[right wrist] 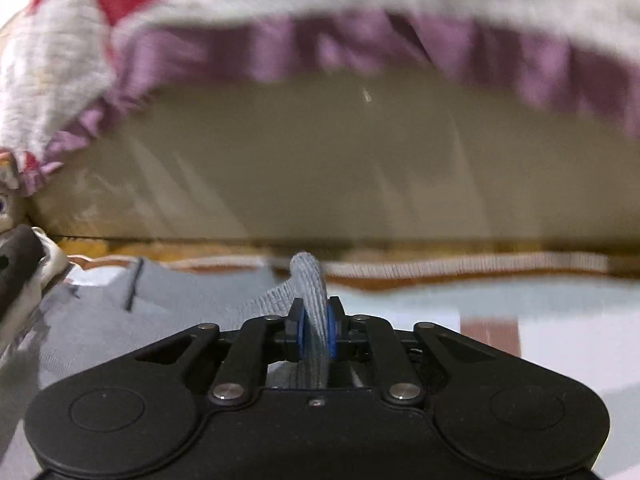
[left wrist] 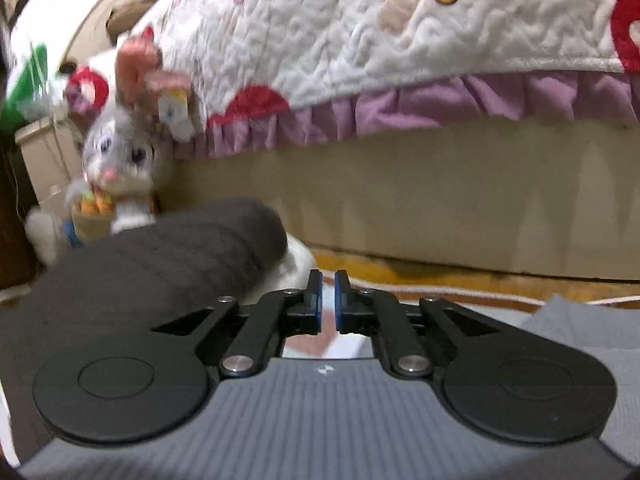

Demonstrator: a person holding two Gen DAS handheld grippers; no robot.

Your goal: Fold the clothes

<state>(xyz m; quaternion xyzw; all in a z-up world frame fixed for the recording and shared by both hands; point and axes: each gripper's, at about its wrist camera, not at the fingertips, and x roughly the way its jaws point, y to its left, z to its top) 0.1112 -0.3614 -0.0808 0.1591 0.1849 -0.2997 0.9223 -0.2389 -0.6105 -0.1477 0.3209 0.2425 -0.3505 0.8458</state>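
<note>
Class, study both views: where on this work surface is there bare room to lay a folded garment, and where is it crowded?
Free: the pale patch right of the right tool, bordered by the fringed edge. Crowded: left side, with the grey garment, dark rolled cloth and toy rabbit.

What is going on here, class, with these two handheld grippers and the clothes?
A person is folding clothes with a gripper in each hand. The right gripper is shut on a fold of the grey garment, which lies spread on the surface below. The left gripper holds nothing, its pads a narrow gap apart, close to a dark brown rolled cloth. Behind stand a bed with a quilted cover and a plush rabbit.
</note>
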